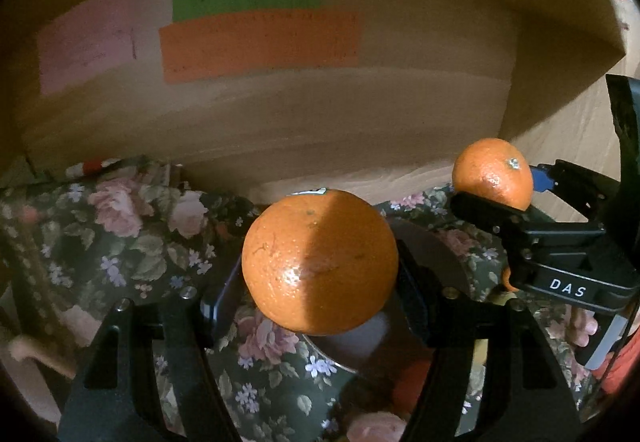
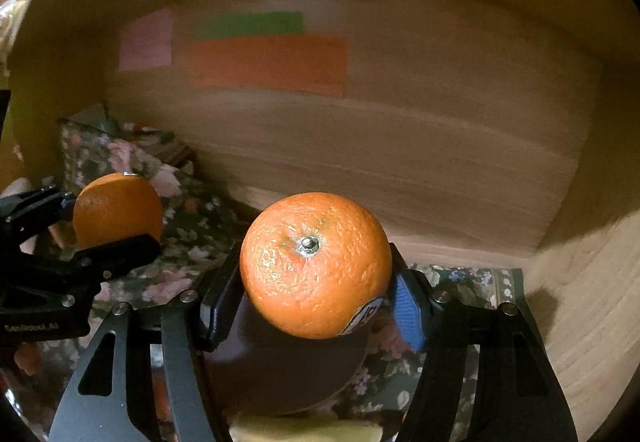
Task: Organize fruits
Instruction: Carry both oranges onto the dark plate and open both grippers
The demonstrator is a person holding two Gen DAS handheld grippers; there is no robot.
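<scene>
The left gripper (image 1: pixel 320 282) pinches 1 orange (image 1: pixel 320 262) between its 2 fingers, the fruit lifted above a floral cloth (image 1: pixel 120 242) and a grey round dish (image 1: pixel 432 246) just under it. The right gripper (image 2: pixel 316 282) likewise clamps a second orange (image 2: pixel 316 264), stem end facing the camera and a sticker (image 2: pixel 366 316) low on its right side; one blue pad (image 2: pixel 406 308) presses its flank. Below it sits a dark round container (image 2: pixel 280 362), with something pale yellow at the bottom edge, too blurred to name. Each gripper shows in the other's view, off to the side, holding its fruit at about the same height. Beyond the cloth rises a cardboard wall (image 1: pixel 320 122) bearing 3 paper patches: pink (image 1: pixel 84 42), green (image 1: pixel 246 2) and orange (image 1: pixel 260 46).
</scene>
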